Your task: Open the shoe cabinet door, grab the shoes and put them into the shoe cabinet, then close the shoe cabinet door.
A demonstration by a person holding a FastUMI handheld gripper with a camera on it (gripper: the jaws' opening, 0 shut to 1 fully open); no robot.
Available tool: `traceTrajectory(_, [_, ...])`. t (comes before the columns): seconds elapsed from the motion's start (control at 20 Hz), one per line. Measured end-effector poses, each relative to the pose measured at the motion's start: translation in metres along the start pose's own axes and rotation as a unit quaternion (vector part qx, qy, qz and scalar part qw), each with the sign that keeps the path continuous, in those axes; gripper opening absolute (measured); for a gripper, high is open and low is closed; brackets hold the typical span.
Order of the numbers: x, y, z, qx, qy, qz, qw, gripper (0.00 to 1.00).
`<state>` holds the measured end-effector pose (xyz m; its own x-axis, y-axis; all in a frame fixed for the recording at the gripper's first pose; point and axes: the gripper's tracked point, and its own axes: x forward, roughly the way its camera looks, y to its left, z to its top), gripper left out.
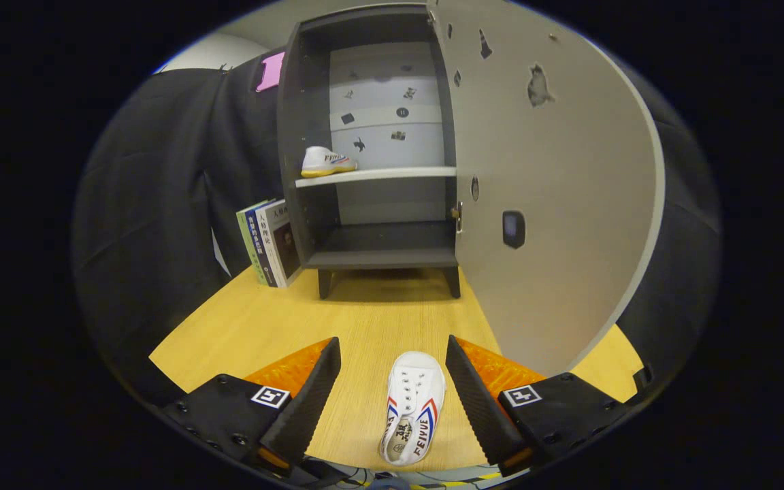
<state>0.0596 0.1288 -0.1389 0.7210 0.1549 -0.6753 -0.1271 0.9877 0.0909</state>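
A dark grey shoe cabinet [310, 224] stands at the back of the wooden table [242, 327], its pale grey door [555, 204] swung wide open to the right. One white sneaker [326, 162] rests on the left end of the cabinet's white middle shelf [399, 174]. A second white sneaker [414, 407] with red and blue stripes lies on the table between my fingers, toe toward the cabinet, nearer the right finger. My gripper [392, 354] is open; neither finger touches the shoe. The lower compartment holds nothing.
Three books [271, 241] lean upright against the cabinet's left side. The open door's edge reaches forward close to my right finger [477, 401]. Black cloth walls [154, 204] close in on both sides. The table's front edge lies just under the shoe's heel.
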Motion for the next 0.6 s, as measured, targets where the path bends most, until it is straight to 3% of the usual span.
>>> traceTrajectory(0.45, [-0.020, 0.009, -0.052, 0.013, 0.141, 0.015, 0.990, 0.97])
traceTrajectory(0.6, [-0.029, 0.014, -0.064, 0.024, 0.183, 0.016, 0.983, 0.90])
